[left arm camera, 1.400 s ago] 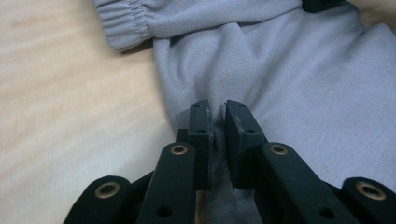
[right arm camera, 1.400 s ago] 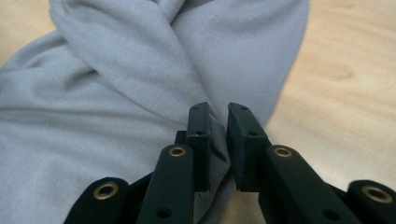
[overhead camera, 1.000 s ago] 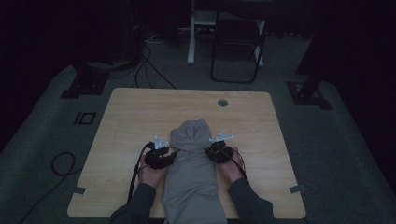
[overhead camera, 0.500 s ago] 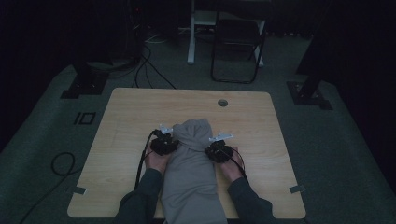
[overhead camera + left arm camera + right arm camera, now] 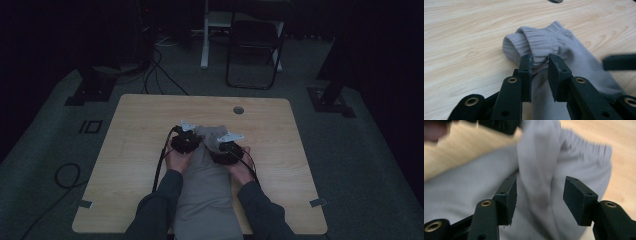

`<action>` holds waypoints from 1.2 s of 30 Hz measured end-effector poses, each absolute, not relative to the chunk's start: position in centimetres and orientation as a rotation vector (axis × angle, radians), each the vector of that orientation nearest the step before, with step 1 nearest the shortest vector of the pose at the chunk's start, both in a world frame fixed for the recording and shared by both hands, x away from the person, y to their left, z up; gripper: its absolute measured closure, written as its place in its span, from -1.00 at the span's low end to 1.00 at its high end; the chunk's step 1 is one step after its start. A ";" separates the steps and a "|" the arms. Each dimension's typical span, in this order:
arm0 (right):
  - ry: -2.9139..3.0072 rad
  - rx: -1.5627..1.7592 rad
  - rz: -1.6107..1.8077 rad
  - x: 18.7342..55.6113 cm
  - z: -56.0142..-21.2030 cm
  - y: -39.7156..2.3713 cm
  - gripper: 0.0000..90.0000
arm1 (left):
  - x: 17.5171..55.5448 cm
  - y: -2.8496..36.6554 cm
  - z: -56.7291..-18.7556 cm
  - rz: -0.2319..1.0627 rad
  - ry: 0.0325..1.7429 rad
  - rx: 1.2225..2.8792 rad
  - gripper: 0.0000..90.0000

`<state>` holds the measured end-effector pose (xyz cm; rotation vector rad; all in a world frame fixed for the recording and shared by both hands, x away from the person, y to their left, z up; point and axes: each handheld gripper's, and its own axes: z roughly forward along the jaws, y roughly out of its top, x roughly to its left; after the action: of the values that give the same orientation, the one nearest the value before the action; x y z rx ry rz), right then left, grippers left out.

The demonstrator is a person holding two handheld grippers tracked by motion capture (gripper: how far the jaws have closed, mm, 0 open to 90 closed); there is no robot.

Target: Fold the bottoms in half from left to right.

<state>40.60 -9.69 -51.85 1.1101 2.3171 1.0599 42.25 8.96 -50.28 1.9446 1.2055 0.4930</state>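
Dark floor lies all around a light wooden table [image 5: 135,165] in the middle of the high view. A long gray cloth [image 5: 207,200] (it has a ribbed cuff at its far end) runs from the bottom edge up to the middle of the table. The left tongs [image 5: 186,141] sit at the upper left of the cloth. Their jaws have just been opening a little, but they grip the ribbed cuff [image 5: 541,46] between them. The right tongs [image 5: 226,150] sit at the upper right. Their jaws have just been opening and stand wide, and a fold of cloth [image 5: 537,170] hangs loose between them.
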 end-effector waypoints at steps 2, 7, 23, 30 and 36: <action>2.300 1.111 1.042 41.4 -51.6 -9.2 0.08 | 42.0 9.0 -50.4 0.487 1.200 1.953 0.58; 2.258 1.194 0.999 43.0 -51.7 -9.4 0.91 | 40.5 9.5 -51.2 0.465 1.181 1.969 0.40; 2.096 1.529 0.960 45.0 -52.4 -14.5 0.67 | 39.8 11.1 -54.5 0.442 1.314 2.049 0.55; 2.084 1.534 1.018 44.9 -52.9 -15.0 0.25 | 40.5 10.4 -53.6 0.453 1.259 2.013 0.33; 2.147 1.511 0.949 45.3 -54.0 -13.8 0.26 | 42.5 8.6 -53.6 0.447 1.257 2.042 0.21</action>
<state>45.28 -13.85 -53.96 1.5105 2.1469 0.9492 42.45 8.55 -53.58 2.0416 1.2571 0.4475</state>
